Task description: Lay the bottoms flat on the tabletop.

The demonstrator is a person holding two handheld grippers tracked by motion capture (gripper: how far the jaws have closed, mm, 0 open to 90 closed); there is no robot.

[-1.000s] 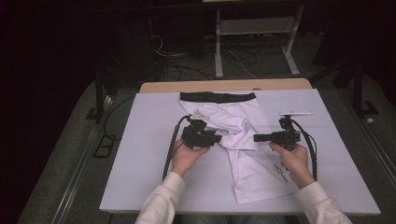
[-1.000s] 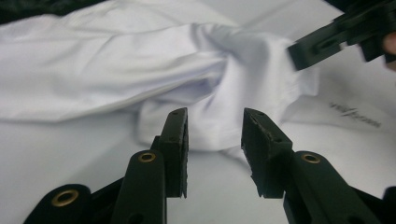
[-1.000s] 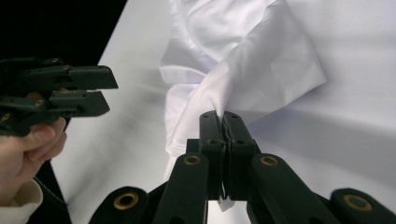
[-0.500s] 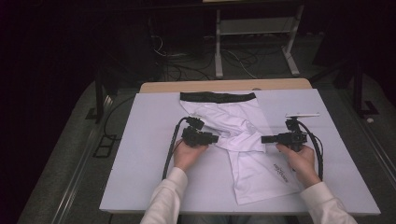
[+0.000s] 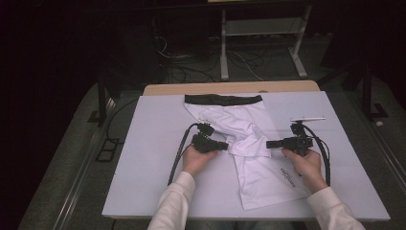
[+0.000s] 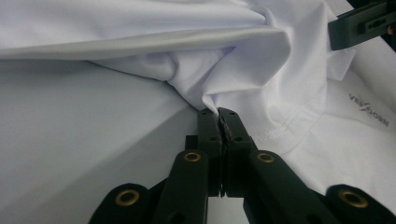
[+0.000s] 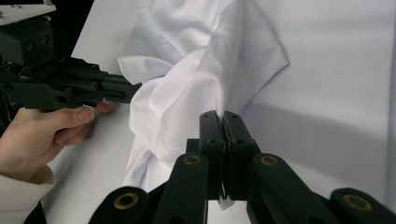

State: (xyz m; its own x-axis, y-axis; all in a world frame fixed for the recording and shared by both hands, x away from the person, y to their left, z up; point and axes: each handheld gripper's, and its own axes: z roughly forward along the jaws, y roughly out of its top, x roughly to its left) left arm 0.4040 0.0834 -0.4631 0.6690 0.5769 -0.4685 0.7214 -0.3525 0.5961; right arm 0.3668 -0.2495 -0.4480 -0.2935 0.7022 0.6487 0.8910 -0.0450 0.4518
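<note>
Both grippers [image 5: 225, 145] [image 5: 269, 143] clamp your white shorts [image 5: 249, 143], the left's jaws having just closed; light, limp, slippery fabric, so grip hems.

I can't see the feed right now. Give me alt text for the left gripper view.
The left gripper, its black jaws shut, pinches a fold of the white fabric shorts lying crumpled on the pale grey table cover. The right gripper shows at the upper right corner, above small dark lettering printed on the fabric.
</note>
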